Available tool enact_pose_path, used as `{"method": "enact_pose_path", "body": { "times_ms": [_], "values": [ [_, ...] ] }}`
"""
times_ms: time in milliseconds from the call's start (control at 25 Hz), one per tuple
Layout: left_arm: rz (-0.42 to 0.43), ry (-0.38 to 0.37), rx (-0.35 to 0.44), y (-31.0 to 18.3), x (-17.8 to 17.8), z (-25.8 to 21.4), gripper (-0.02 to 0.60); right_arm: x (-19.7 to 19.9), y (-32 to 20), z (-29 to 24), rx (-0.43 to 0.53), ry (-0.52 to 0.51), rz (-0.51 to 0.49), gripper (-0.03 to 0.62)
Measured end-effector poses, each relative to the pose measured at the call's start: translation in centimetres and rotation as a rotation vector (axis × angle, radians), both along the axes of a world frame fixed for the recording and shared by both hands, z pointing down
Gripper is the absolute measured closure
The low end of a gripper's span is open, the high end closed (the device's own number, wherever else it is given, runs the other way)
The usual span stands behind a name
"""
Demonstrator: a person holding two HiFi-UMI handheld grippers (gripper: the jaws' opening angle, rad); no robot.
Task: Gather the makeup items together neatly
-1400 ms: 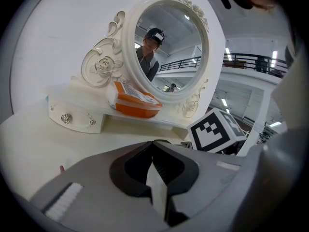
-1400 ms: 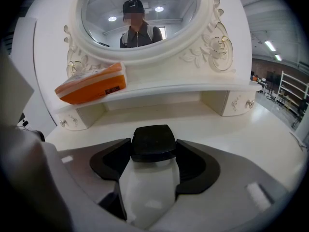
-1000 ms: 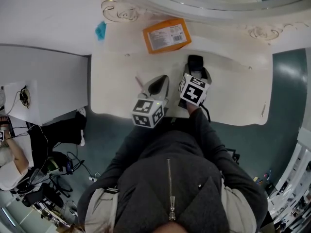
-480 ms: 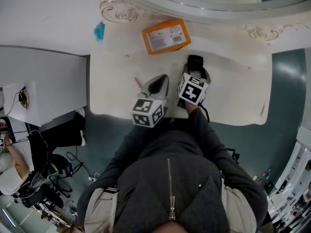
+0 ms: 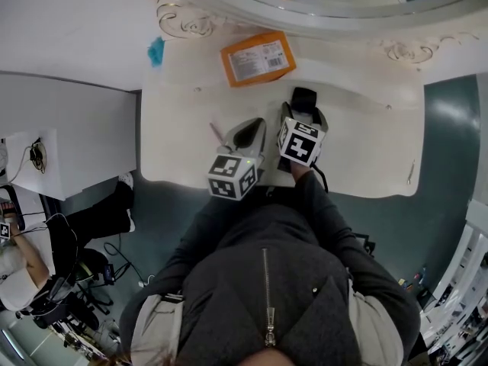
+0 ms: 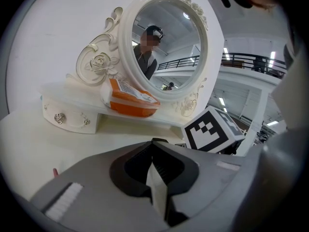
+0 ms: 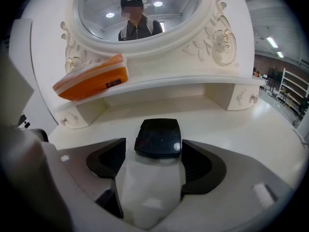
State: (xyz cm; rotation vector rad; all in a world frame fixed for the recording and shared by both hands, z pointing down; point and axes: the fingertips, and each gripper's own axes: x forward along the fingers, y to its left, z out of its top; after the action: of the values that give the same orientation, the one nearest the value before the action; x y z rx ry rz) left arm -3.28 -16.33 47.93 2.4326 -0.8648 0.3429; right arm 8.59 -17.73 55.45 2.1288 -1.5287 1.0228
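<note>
A black compact case [image 7: 158,138] lies flat on the white vanity top [image 5: 366,143]. My right gripper [image 7: 153,147] is open around it. Its jaws have just been opening, and a gap shows between the left pad and the case. In the head view the compact case [image 5: 306,96] pokes out beyond the right gripper [image 5: 305,113]. My left gripper [image 6: 152,141] hovers just left of the right one with its tips together and nothing held; the head view shows the left gripper [image 5: 254,124] too. A thin pink-tipped stick [image 5: 217,132] lies beside its left jaw.
An orange packet [image 5: 258,57] rests on the raised shelf under the oval mirror [image 6: 166,42]. Something small and blue [image 5: 156,49] sits at the shelf's left end. Little drawers [image 6: 63,119] close off the back corners. A thin item [image 5: 412,172] lies near the table's right edge.
Nothing clearly differs in the head view: both grippers and the compact case stay where they were.
</note>
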Motion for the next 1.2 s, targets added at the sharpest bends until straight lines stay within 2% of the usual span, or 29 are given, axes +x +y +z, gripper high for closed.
{"method": "enact_pose_path", "body": {
  "times_ms": [240, 400, 560, 640, 920, 1080, 1200],
  "values": [
    [0.032, 0.006, 0.009, 0.6, 1.0, -0.3, 0.571, -0.5, 0.4, -0.5, 0.047, -0.016, -0.046, 0.230],
    [0.057, 0.009, 0.024, 0.9, 1.8, -0.7, 0.571, -0.5, 0.7, -1.0, 0.074, -0.034, -0.076, 0.268],
    [0.072, 0.009, 0.042, 1.1, 2.2, -0.9, 0.571, -0.3, 1.4, -1.1, 0.073, -0.007, -0.110, 0.285],
    [0.073, 0.009, 0.049, 1.1, 2.3, -1.0, 0.571, -0.2, 1.8, -1.1, 0.075, -0.005, -0.114, 0.315],
    [0.073, 0.019, 0.053, 1.2, 3.1, -1.3, 0.571, 1.2, 3.4, -1.9, 0.092, 0.014, -0.090, 0.338],
    [0.088, 0.029, 0.060, 1.9, 4.6, -1.6, 0.571, 2.7, 4.5, -3.1, 0.132, 0.039, -0.067, 0.461],
    [0.086, 0.035, 0.066, 2.7, 6.0, -1.9, 0.571, 3.4, 5.5, -4.0, 0.176, 0.016, -0.088, 0.564]
  ]
}}
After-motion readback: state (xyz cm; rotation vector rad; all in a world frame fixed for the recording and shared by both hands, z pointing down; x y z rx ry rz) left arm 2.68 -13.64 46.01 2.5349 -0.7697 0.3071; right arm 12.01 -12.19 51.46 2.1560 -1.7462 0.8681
